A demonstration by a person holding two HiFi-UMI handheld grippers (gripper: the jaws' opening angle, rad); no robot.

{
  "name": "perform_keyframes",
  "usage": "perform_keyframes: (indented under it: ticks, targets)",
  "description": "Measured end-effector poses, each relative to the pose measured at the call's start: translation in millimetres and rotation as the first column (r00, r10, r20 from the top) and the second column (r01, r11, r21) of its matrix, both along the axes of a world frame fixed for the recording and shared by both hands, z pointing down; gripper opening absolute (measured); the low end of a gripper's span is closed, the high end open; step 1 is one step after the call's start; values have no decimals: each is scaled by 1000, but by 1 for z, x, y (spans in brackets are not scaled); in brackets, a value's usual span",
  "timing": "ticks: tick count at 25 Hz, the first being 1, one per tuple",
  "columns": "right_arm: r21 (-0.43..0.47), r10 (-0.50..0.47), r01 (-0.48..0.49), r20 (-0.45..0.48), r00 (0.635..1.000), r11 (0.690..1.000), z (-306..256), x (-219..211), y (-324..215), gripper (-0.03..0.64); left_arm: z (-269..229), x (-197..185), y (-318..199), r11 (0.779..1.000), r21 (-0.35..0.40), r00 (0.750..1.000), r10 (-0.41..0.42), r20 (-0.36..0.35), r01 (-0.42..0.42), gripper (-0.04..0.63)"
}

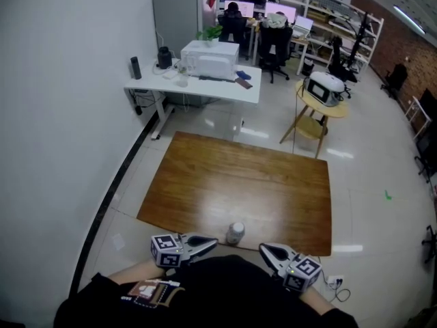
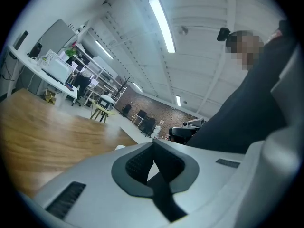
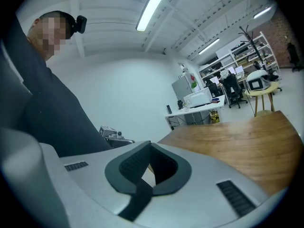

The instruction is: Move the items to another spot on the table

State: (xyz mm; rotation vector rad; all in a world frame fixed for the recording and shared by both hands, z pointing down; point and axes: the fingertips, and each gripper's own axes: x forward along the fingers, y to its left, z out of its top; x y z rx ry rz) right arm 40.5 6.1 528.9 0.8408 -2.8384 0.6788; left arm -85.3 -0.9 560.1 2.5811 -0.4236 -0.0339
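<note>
We are standing at the 6 o'clock edge of a brown wooden table (image 1: pixel 205 183) on a pale glossy floor (image 1: pixel 369 183). At 9 o'clock a white wall (image 1: pixel 61 115) is running along the room. At 11 o'clock a white desk (image 1: pixel 205 86) is carrying a white printer (image 1: pixel 210 59). At 1 o'clock a round yellow side table (image 1: pixel 321 108) is holding a white appliance (image 1: pixel 325 86). Shelves and office chairs are filling the far end.

The small light-capped jar (image 1: pixel 235 232) is standing upright near the table's 6 o'clock edge, between our two grippers and touching neither. We are holding the left gripper (image 1: pixel 210 241) at its 8 o'clock, jaws pressed together on nothing. The right gripper (image 1: pixel 265 249) is sitting at its 4 o'clock, jaws likewise pressed together and empty.

Our dark clothing (image 1: pixel 225 285) is cutting off the table's near edge. The jar is too small for us to be making out any label. In the left gripper view a white sliver is peeking over the jaw body, and we cannot tell what it is.
</note>
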Motion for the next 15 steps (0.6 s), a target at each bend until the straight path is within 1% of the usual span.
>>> perform_keyframes:
  ticks: [3,8,15]
  targets:
    - [4,7,-7,-11,1000,1000,1,3,2,-14,0,3,2,1000,3,1000,12,1,-12,-8]
    - [18,16,-16,-6,1000,1000,-1,6,2,-14,-1,3,1,1000,7,1000,13,4,-13,-8]
    - [10,19,-19,-1,1000,1000,2,7,5,-14,-1,5,3,1000,7,1000,17,-2,-17,-8]
